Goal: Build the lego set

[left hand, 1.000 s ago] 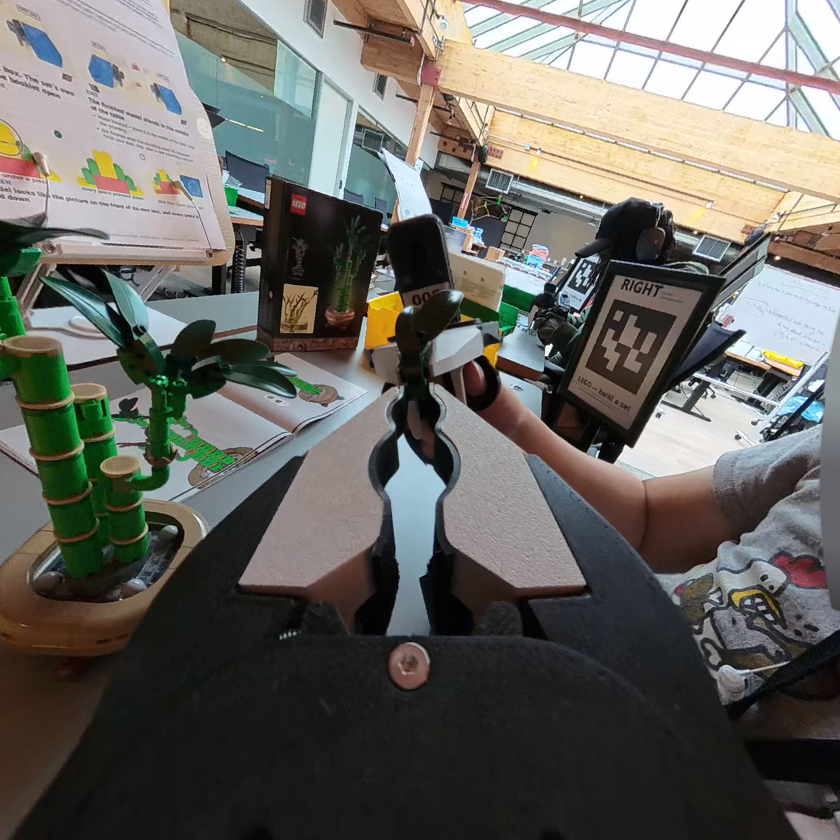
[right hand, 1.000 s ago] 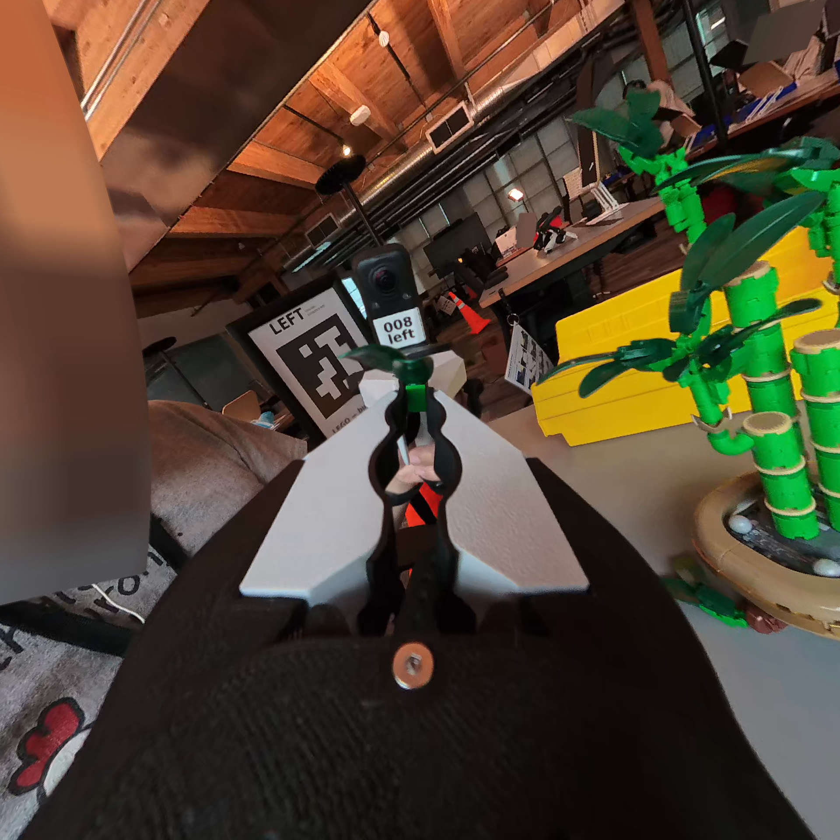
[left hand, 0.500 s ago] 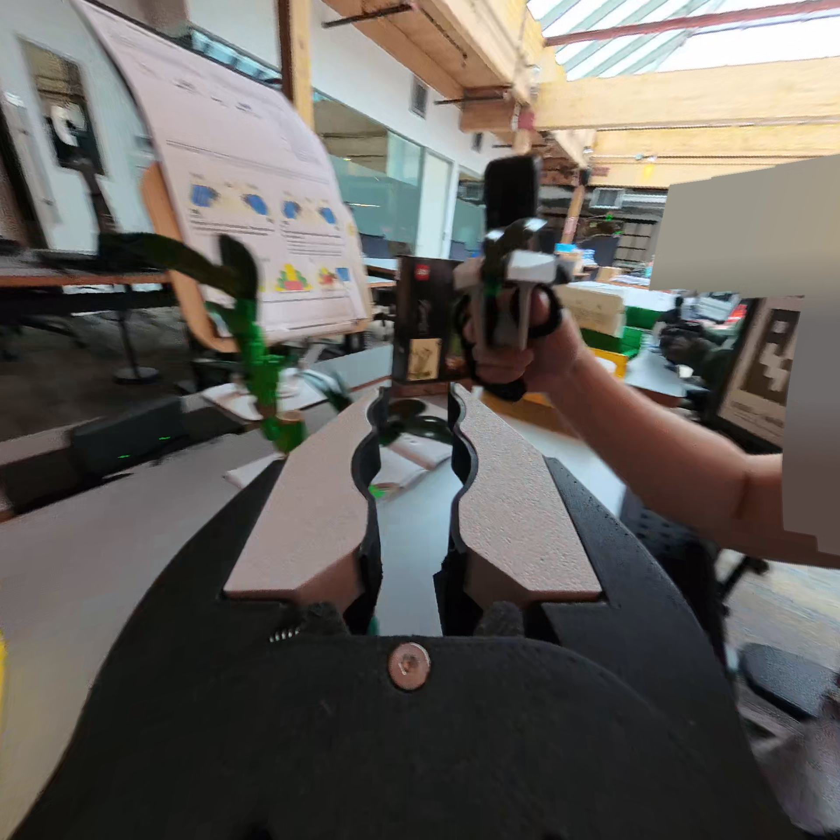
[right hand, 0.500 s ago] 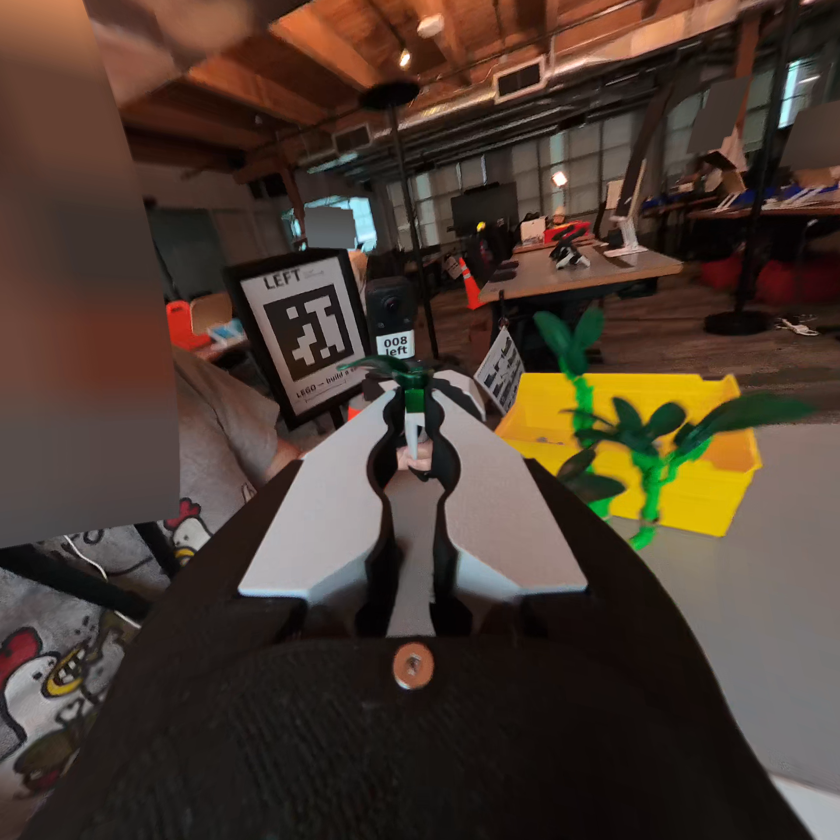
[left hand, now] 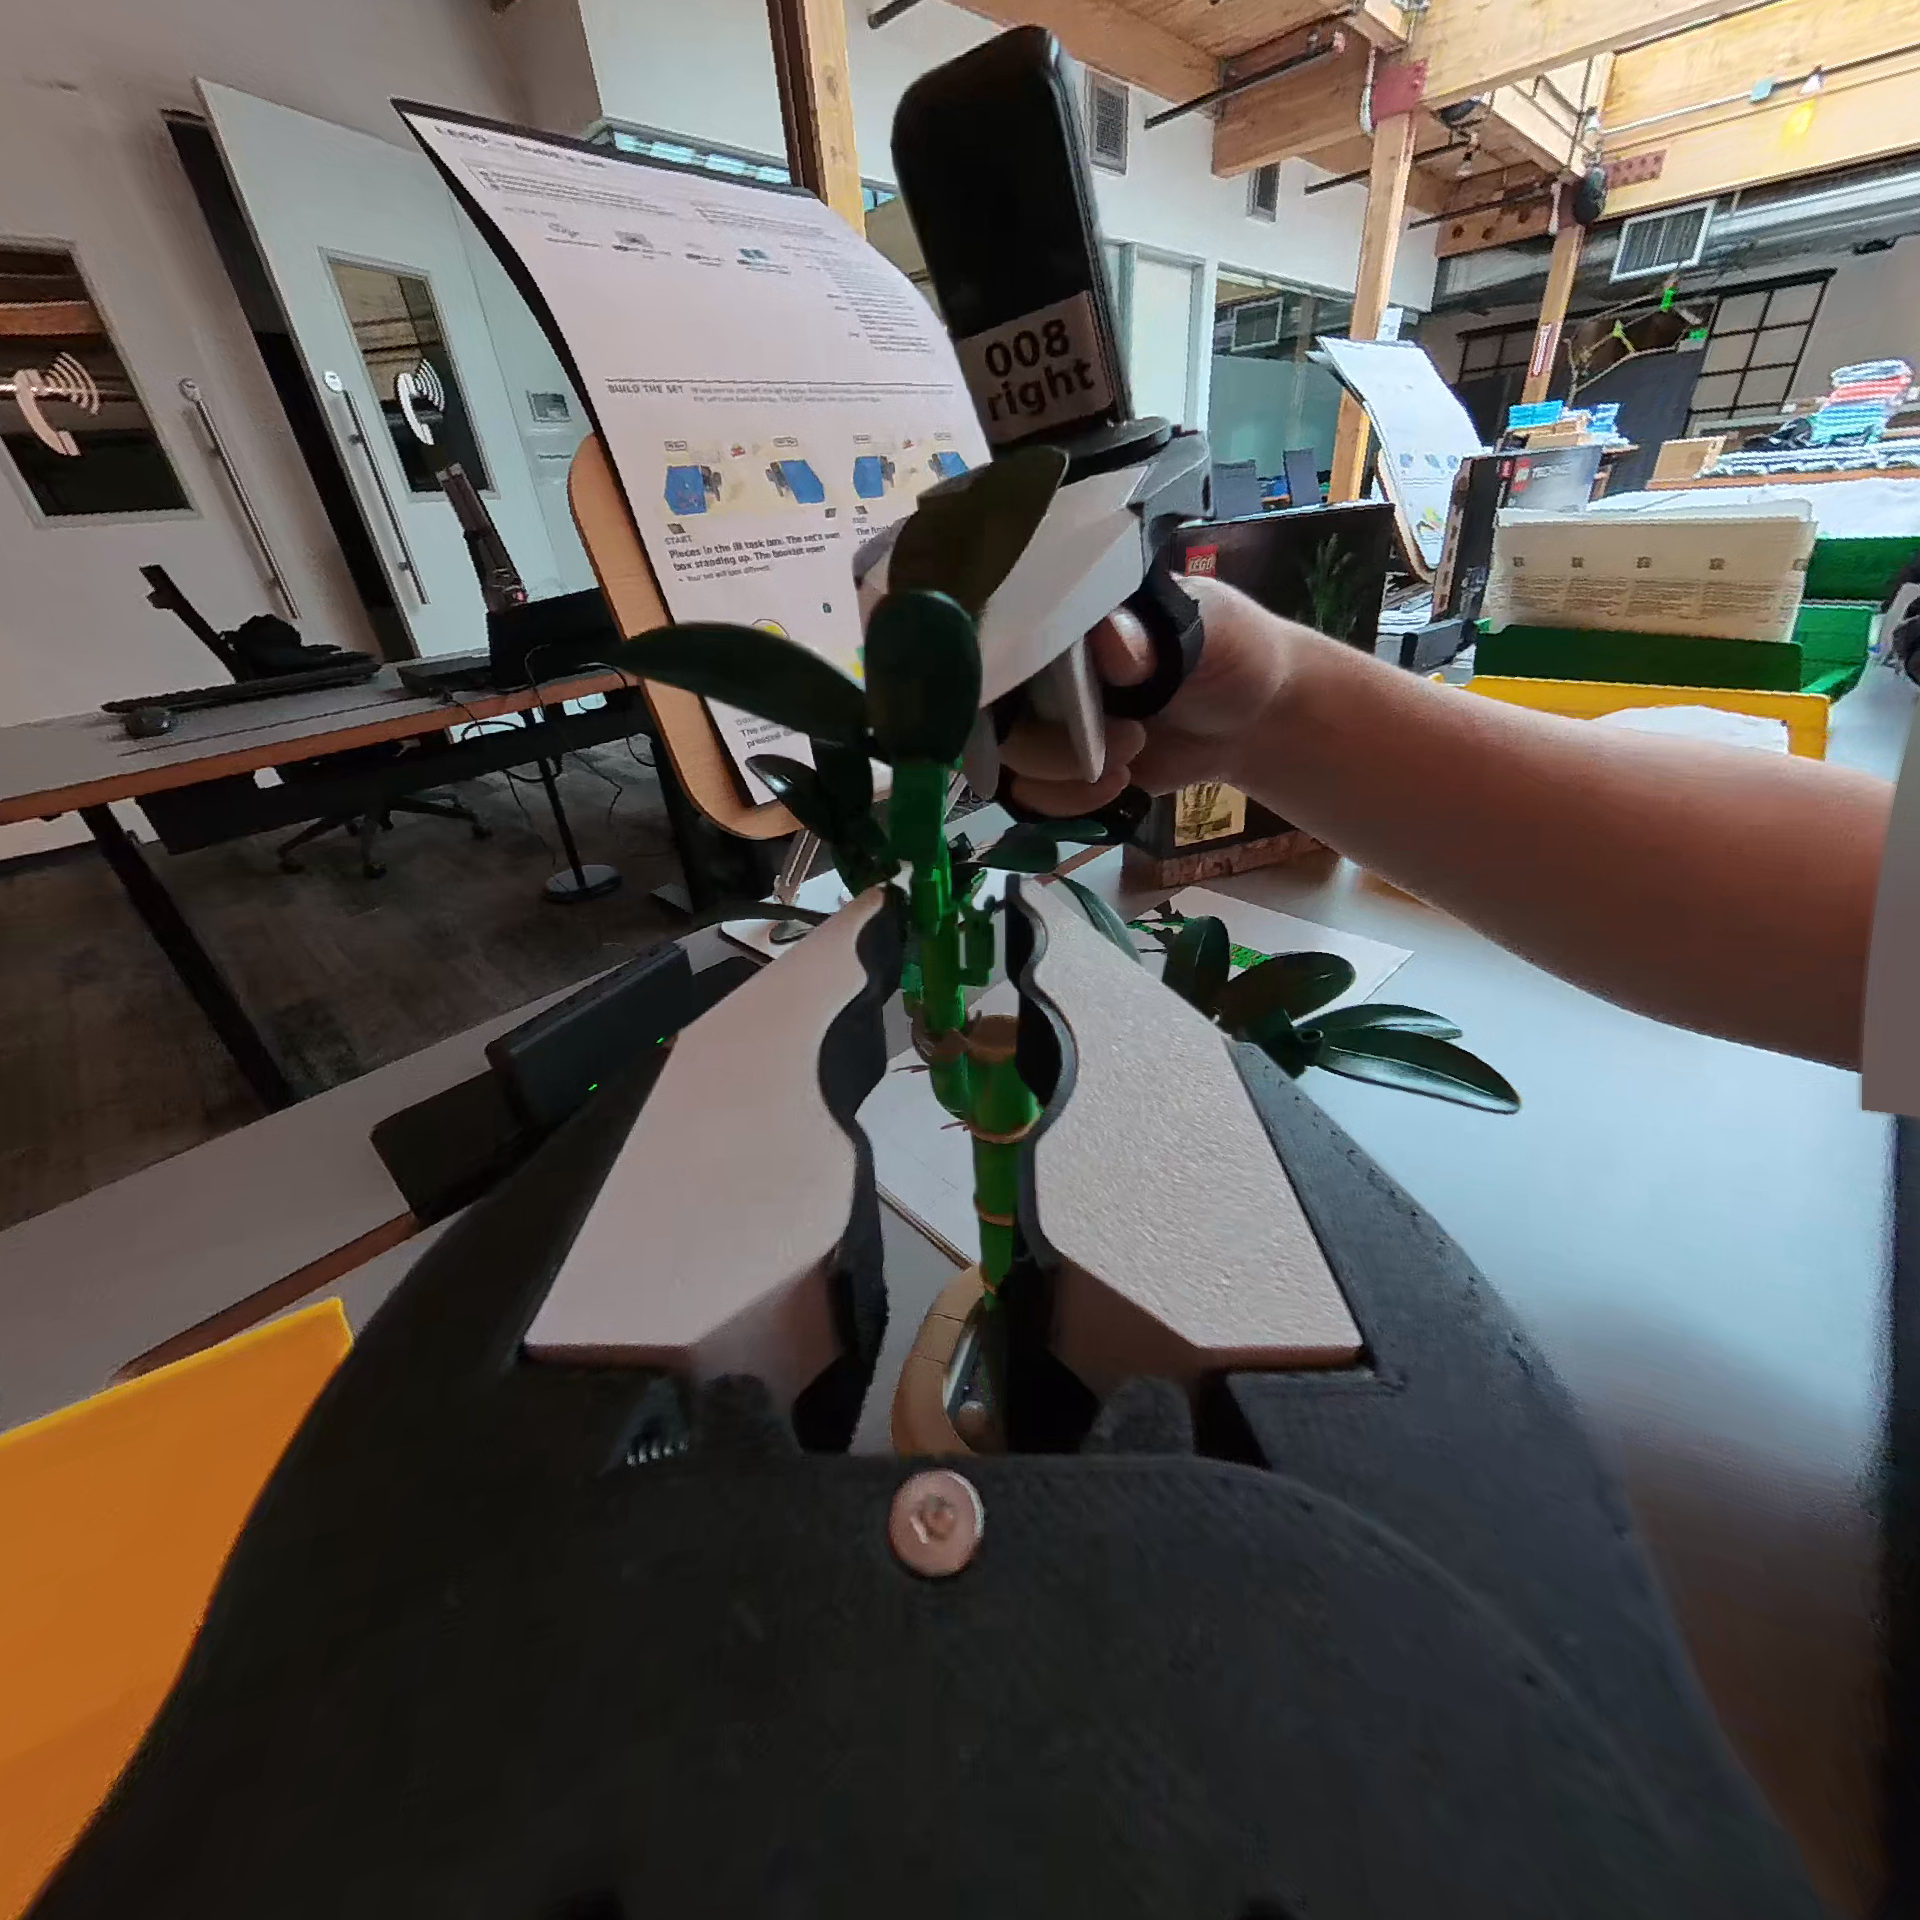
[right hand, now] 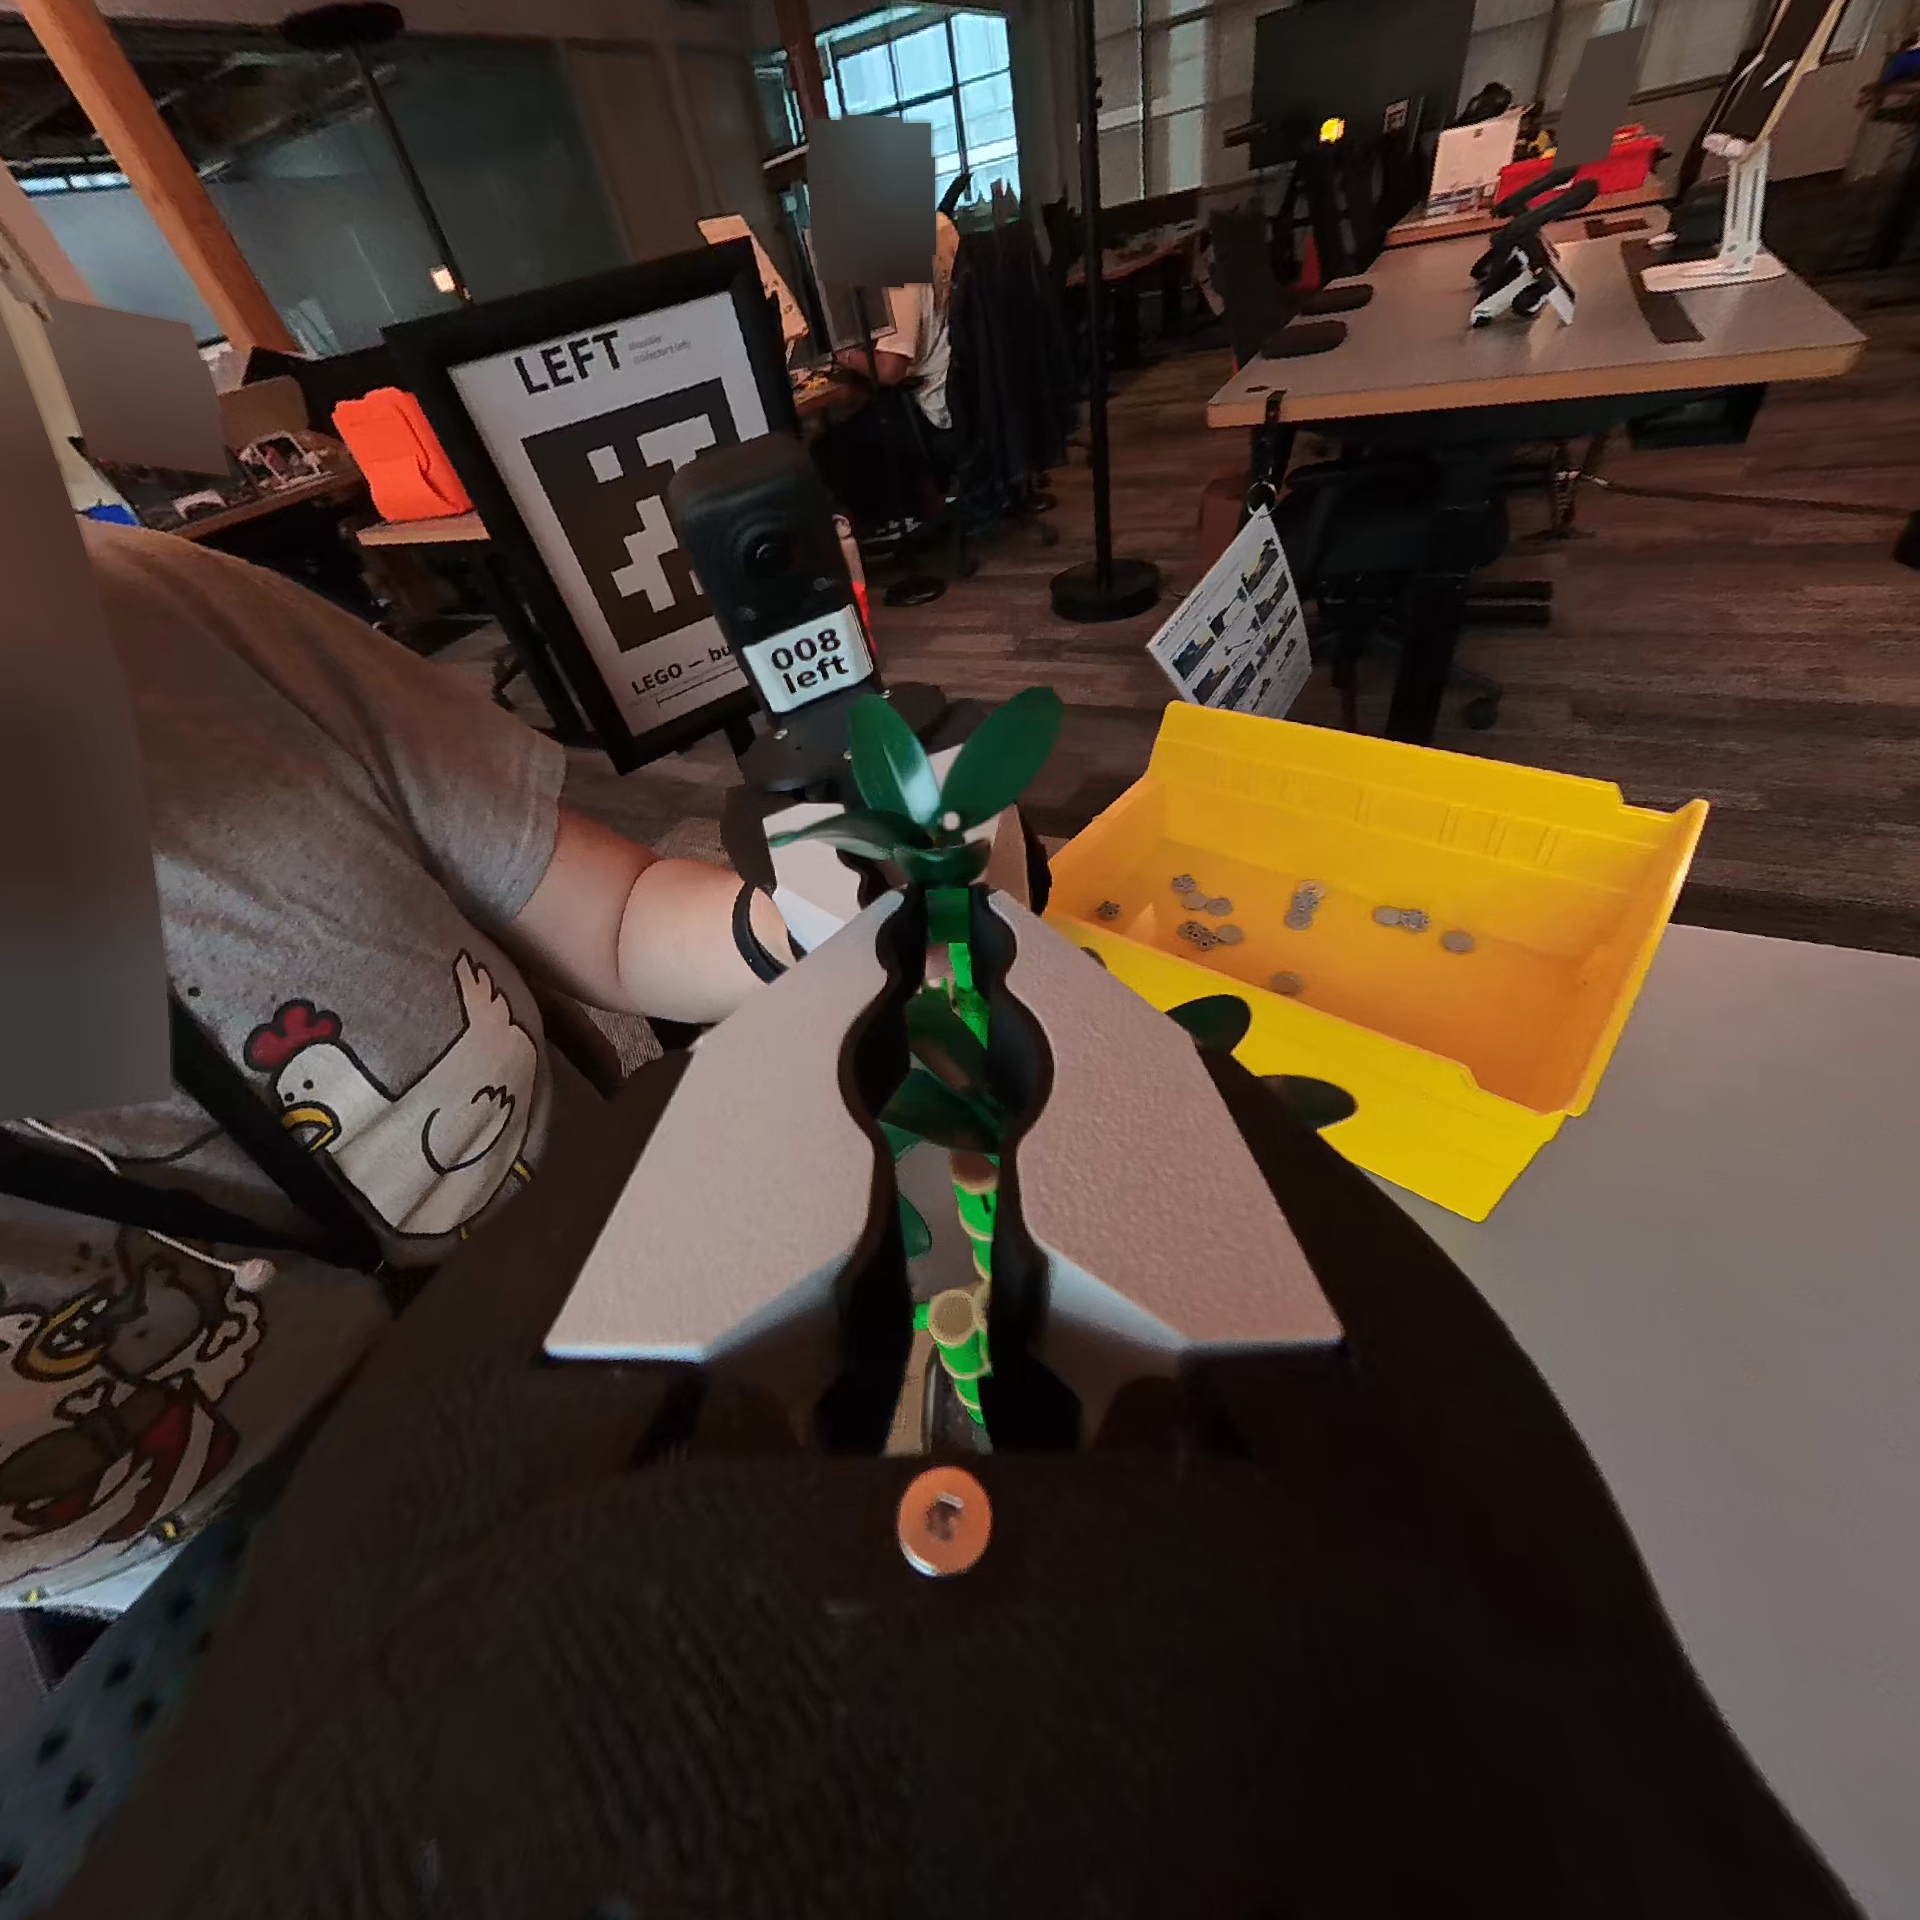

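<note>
Right claw (right hand: 943, 914) clamped on leaf sprig (right hand: 925, 800)

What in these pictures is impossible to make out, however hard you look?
- Right wrist view: whether the leaf sprig touches the bamboo stalk; the right tool covers the join.
- Left wrist view: most of the pot, hidden behind the left tool.
- Right wrist view: the grey pieces in the yellow bin, too small to identify.
</note>
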Demonstrator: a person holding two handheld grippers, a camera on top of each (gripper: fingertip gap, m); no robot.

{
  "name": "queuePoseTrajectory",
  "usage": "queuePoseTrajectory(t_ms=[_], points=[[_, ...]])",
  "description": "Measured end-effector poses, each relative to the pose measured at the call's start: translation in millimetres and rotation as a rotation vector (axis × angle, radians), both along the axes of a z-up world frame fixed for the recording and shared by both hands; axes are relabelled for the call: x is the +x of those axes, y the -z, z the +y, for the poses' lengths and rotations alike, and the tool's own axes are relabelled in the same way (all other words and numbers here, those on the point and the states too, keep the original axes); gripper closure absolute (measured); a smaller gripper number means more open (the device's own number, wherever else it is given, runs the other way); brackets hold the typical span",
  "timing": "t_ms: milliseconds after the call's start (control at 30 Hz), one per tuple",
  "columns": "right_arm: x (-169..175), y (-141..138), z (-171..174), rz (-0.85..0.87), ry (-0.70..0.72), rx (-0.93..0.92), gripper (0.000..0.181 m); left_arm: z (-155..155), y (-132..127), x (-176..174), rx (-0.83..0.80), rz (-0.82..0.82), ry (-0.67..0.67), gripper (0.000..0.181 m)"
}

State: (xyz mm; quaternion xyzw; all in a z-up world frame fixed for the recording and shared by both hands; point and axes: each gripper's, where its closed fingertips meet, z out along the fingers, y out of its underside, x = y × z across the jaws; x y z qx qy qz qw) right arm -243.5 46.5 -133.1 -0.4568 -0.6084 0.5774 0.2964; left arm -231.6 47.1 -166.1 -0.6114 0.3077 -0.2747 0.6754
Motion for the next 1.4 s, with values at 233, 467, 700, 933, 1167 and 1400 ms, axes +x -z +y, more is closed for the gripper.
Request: queuePoseTrajectory(t_ms=[233,467,700,933,1167,1400], points=[[-2,4,-5,-0.018,-0.063,0.026,0.175,0,0,2,0.021,-0.012,0.022,0.168],[-6,9,-4,-0.040,-0.069,0.041,0.175,0,4,2,0.004,-0.034,0.043,0.169],[-5,12,-5,-0.096,-0.084,0.089,0.175,0,4,2,0.009,-0.023,0.046,0.169],[-5,13,-8,-0.238,-0.124,0.187,0.175,0,5,4,0.015,0.006,0.040,0.169],[-7,15,-6,-0.315,-0.122,0.244,0.175,3,5,2,0.000,0.002,0.025,0.170],[-5,16,-3,-0.308,-0.098,0.284,0.175,6,5,3,-0.013,0.014,0.023,0.170]])
